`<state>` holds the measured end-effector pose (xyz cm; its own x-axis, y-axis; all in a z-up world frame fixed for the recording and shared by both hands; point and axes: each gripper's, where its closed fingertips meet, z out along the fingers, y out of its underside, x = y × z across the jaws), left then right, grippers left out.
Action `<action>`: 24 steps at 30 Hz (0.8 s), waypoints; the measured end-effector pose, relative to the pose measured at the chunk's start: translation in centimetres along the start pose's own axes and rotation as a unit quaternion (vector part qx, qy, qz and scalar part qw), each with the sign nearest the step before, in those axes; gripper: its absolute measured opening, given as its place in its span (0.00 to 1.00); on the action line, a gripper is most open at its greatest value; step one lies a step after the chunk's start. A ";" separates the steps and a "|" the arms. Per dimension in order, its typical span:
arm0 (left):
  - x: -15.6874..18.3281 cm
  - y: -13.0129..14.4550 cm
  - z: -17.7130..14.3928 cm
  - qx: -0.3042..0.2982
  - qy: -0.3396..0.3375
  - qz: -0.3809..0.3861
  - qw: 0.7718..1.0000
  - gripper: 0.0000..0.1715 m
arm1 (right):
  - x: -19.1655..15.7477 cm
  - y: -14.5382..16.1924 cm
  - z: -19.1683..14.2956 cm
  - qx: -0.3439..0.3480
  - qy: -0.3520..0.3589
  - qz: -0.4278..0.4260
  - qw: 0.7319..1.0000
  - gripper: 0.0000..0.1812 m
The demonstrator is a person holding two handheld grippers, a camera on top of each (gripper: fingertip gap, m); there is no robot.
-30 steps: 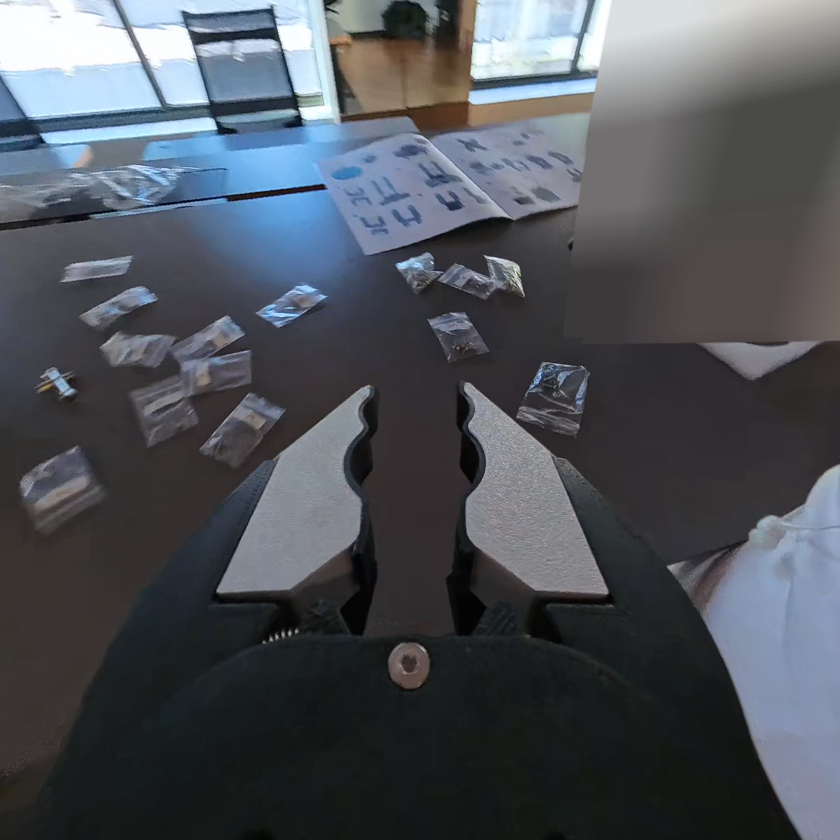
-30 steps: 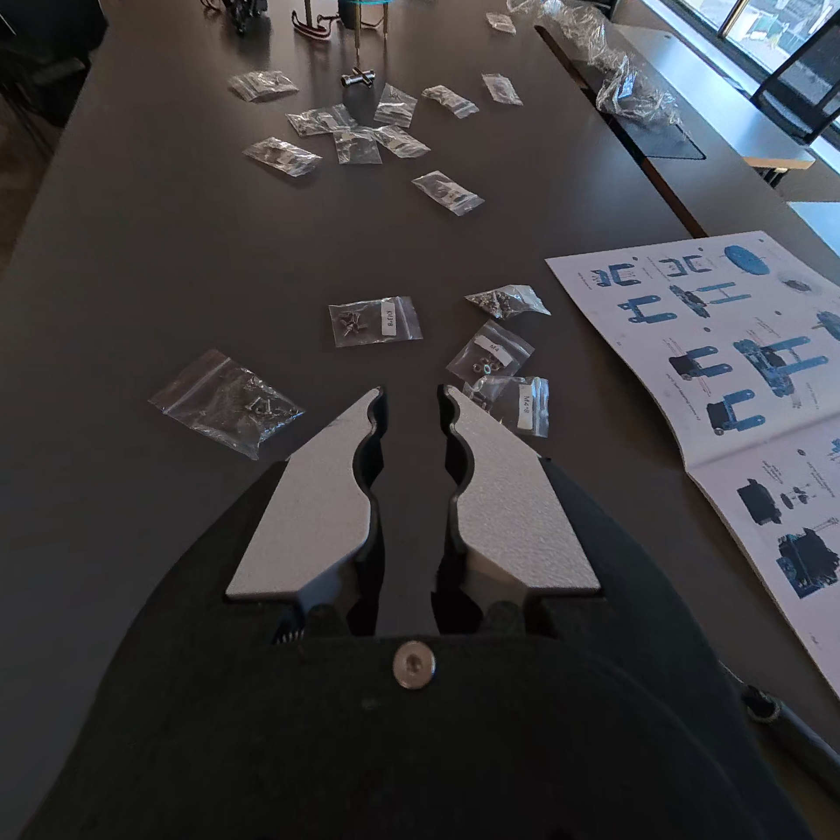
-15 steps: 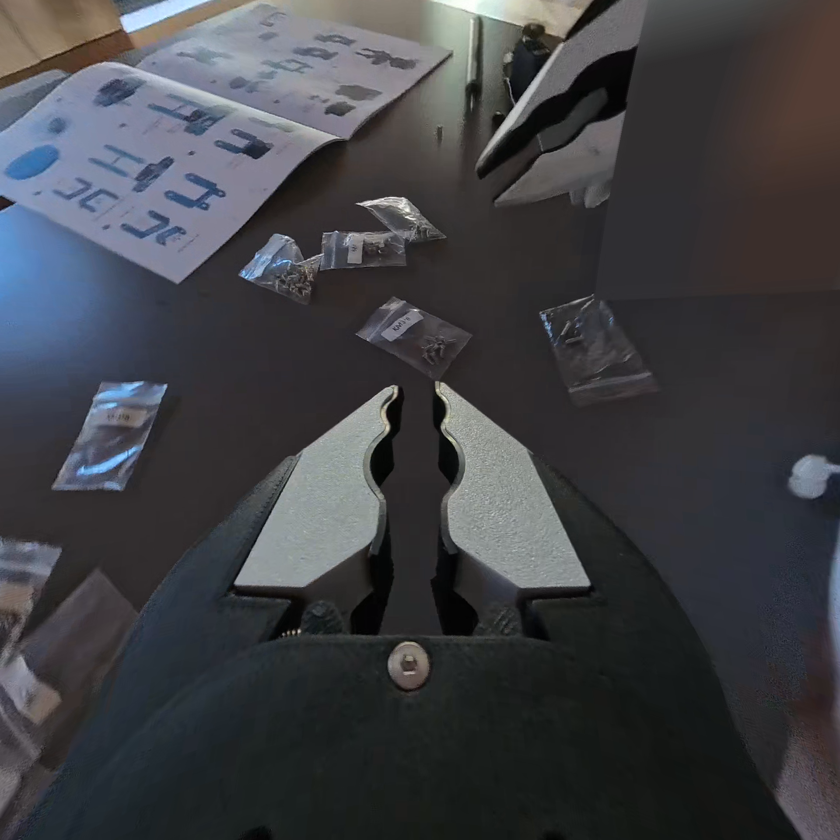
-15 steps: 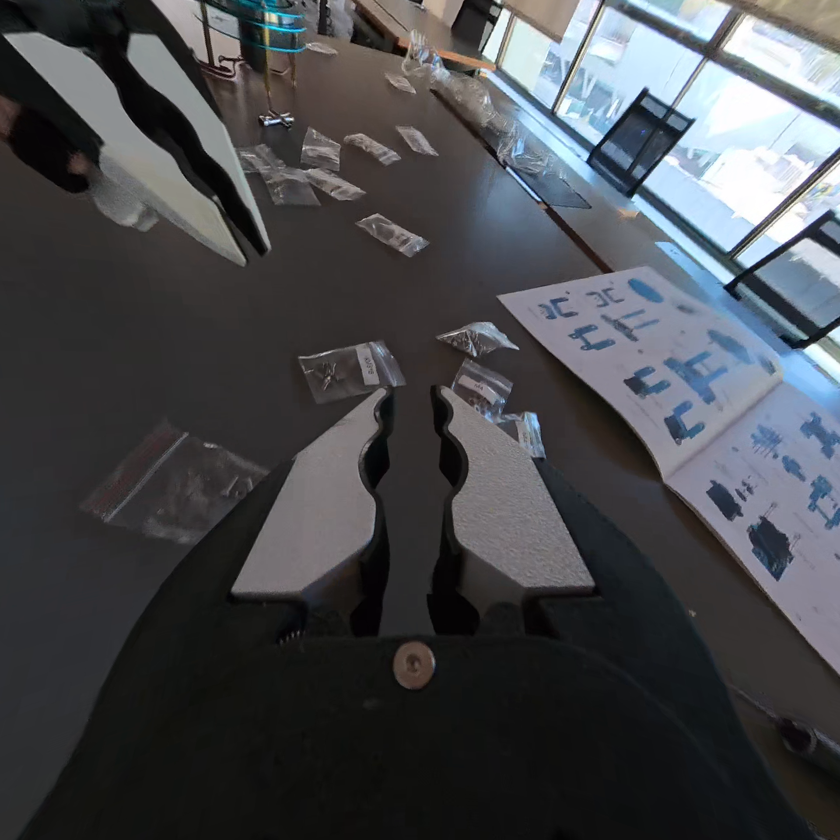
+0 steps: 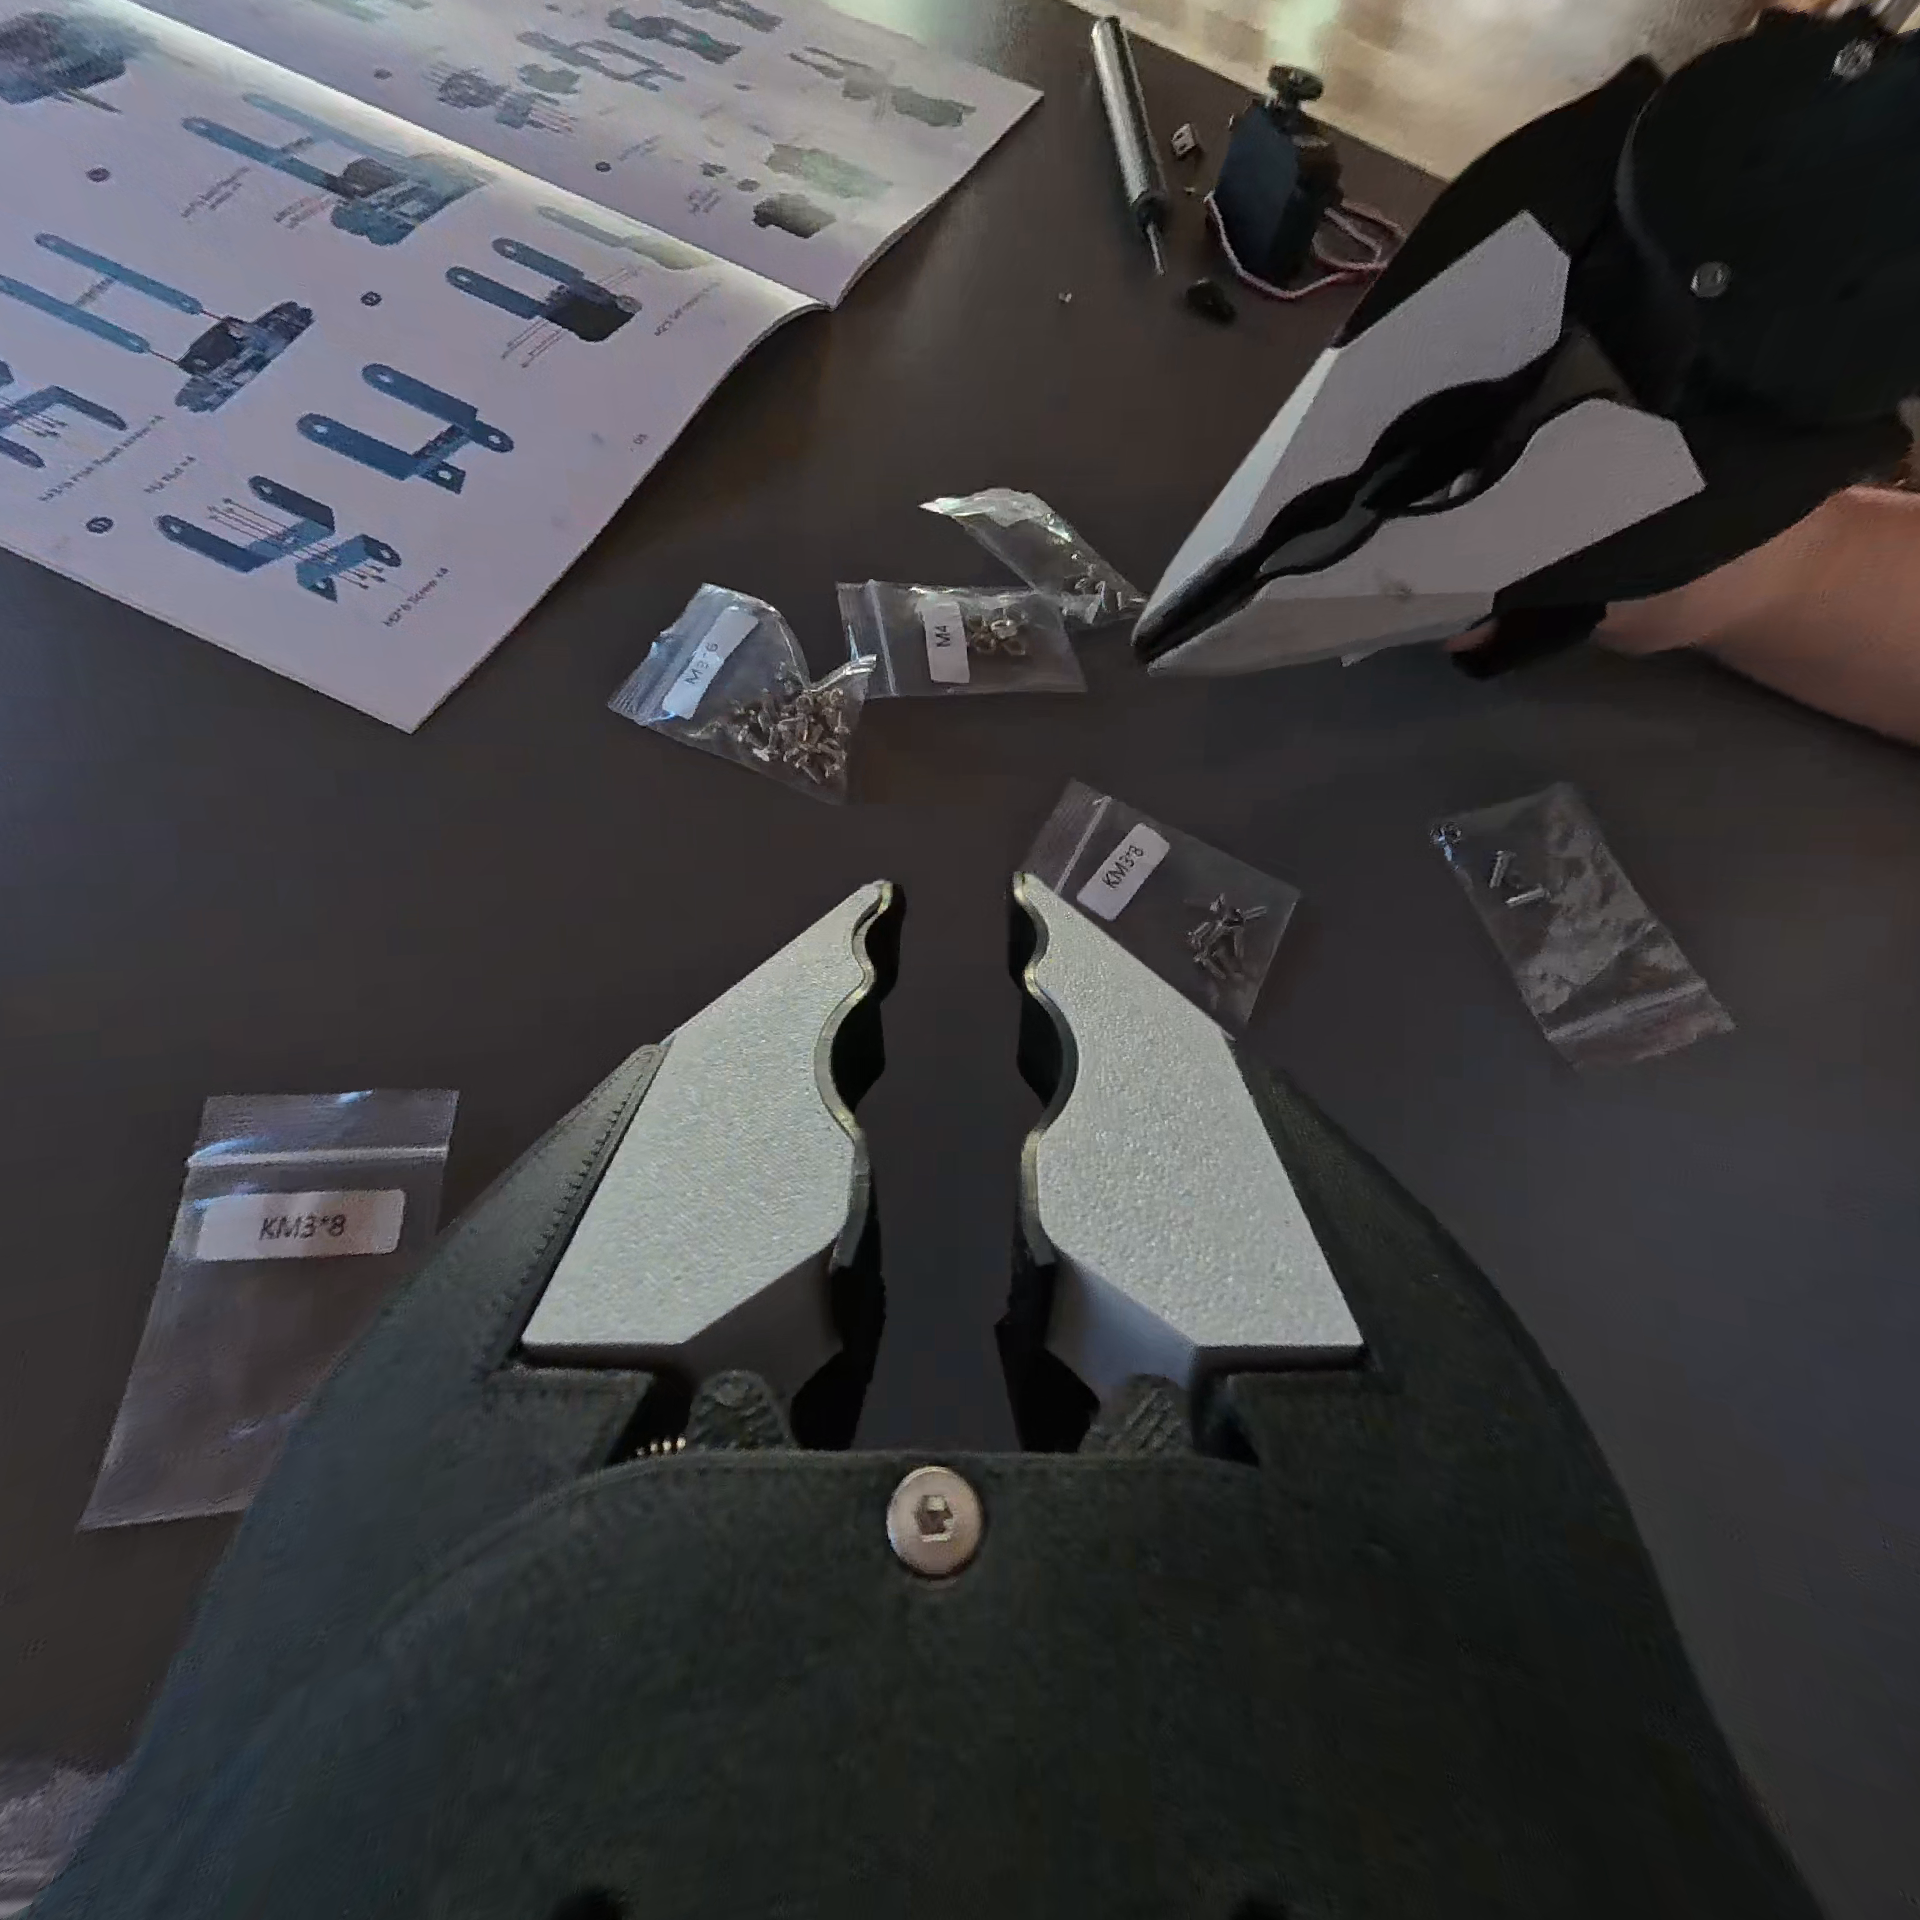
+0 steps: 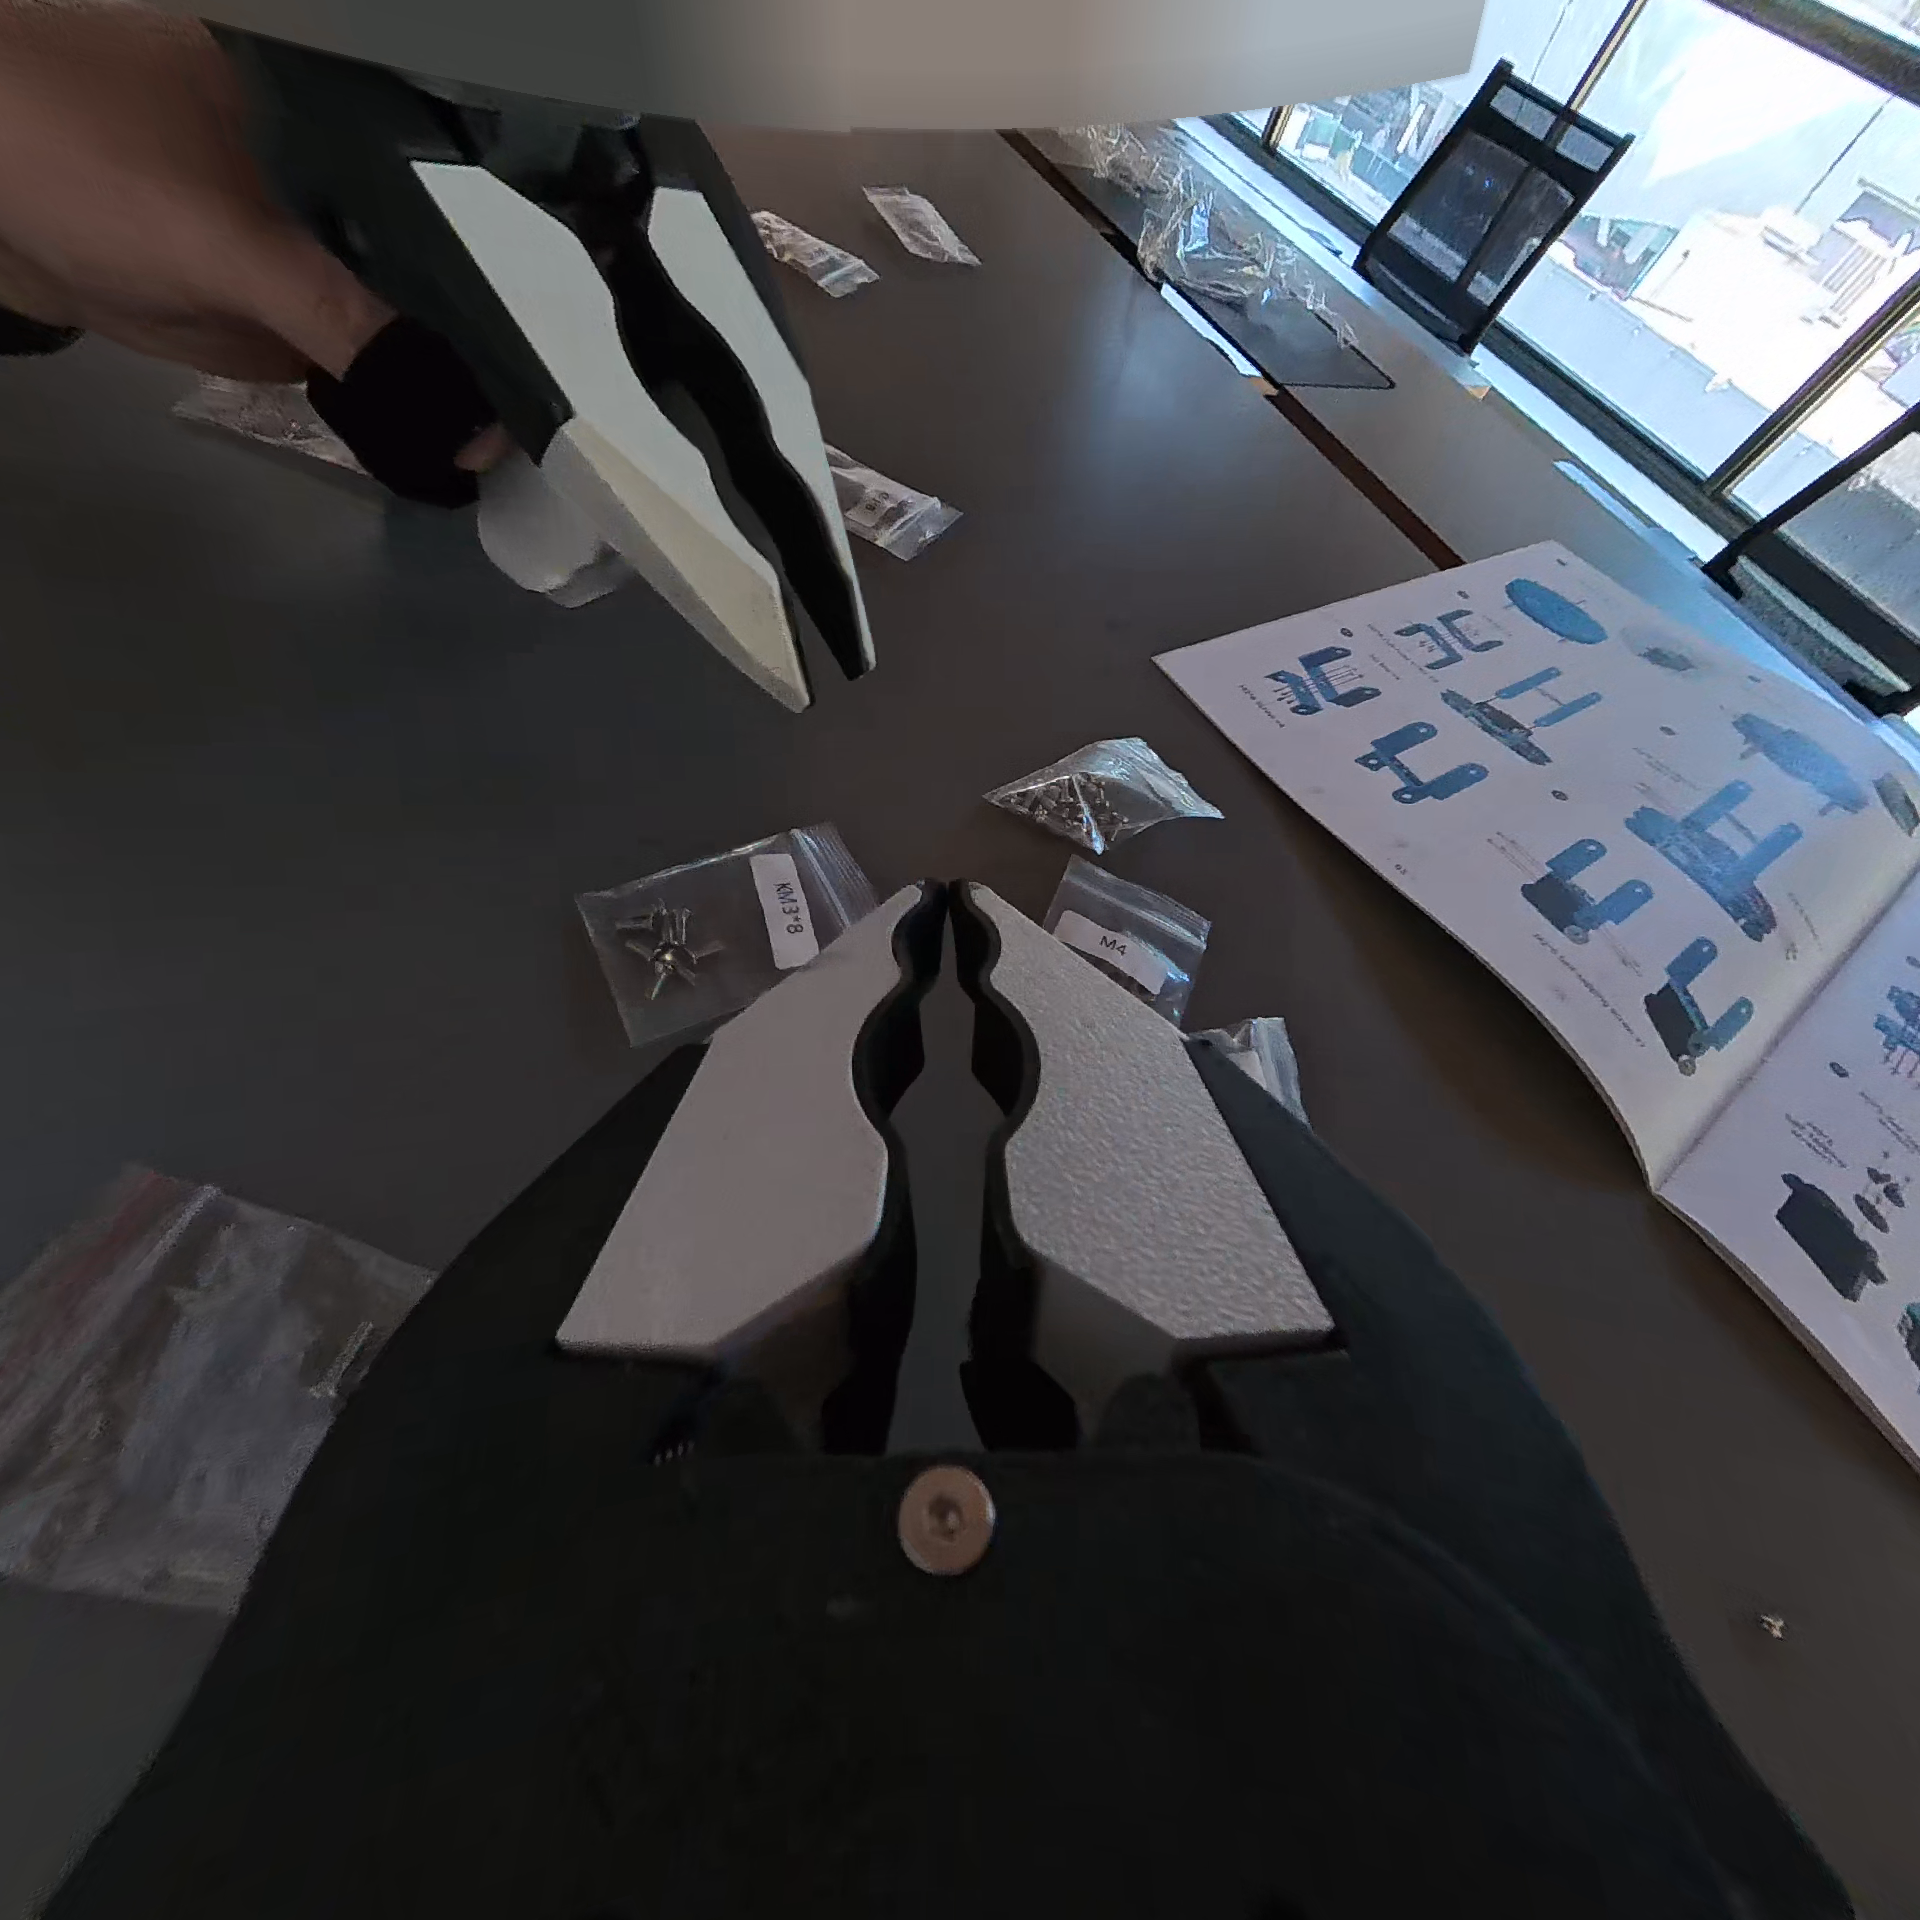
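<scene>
The left gripper (image 5: 948,904) hangs over the dark matte tabletop (image 5: 312,883), its two grey textured fingers (image 5: 748,1143) parted by a narrow gap and holding nothing. Six small clear plastic zip bags show in the left wrist view. Nearest, at lower left, lies a flat labelled bag (image 5: 270,1278). Just right of the fingertips is a labelled bag of small screws (image 5: 1174,914), apart from them. Farther right lies a crumpled bag with two or three screws (image 5: 1579,925). Beyond is a cluster of three bags (image 5: 883,634) (two labelled, one partly behind the other gripper).

The right gripper (image 6: 951,885) has its tips all but touching, nothing visible between them; it hovers just beside that cluster. Farthest lie one open white instruction booklet with blue diagrams (image 5: 343,260), one metal screwdriver (image 5: 1127,125) and one dark servo with pink wires (image 5: 1273,197).
</scene>
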<state>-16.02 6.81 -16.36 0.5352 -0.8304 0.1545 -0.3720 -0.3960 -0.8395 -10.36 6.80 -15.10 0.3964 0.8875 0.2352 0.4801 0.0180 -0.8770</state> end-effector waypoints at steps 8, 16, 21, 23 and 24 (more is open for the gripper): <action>0.0 0.5 0.0 -0.009 0.012 -0.038 0.999 0.08 | -0.7 0.9 0.4 -0.029 -0.027 -0.022 0.999 0.01; -0.7 2.1 -0.1 -0.041 0.005 -0.068 0.997 0.09 | -1.7 1.8 0.9 -0.060 -0.045 -0.052 0.996 0.01; -0.9 2.3 0.1 -0.047 -0.003 -0.069 0.996 0.06 | -1.8 1.8 0.9 -0.062 -0.052 -0.047 0.996 0.01; -0.9 2.3 0.1 -0.050 -0.007 -0.063 0.997 0.06 | -1.8 1.9 1.0 -0.063 -0.055 -0.045 0.996 0.01; -0.9 2.4 0.1 -0.052 -0.009 -0.059 0.997 0.06 | -1.8 1.9 1.0 -0.064 -0.056 -0.044 0.995 0.01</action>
<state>-17.27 6.67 -18.56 0.5927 -0.7688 0.2401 -0.3810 -0.5303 -0.7574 -10.93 5.67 -17.61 0.2626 0.9310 0.2536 0.6071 0.0449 -0.7934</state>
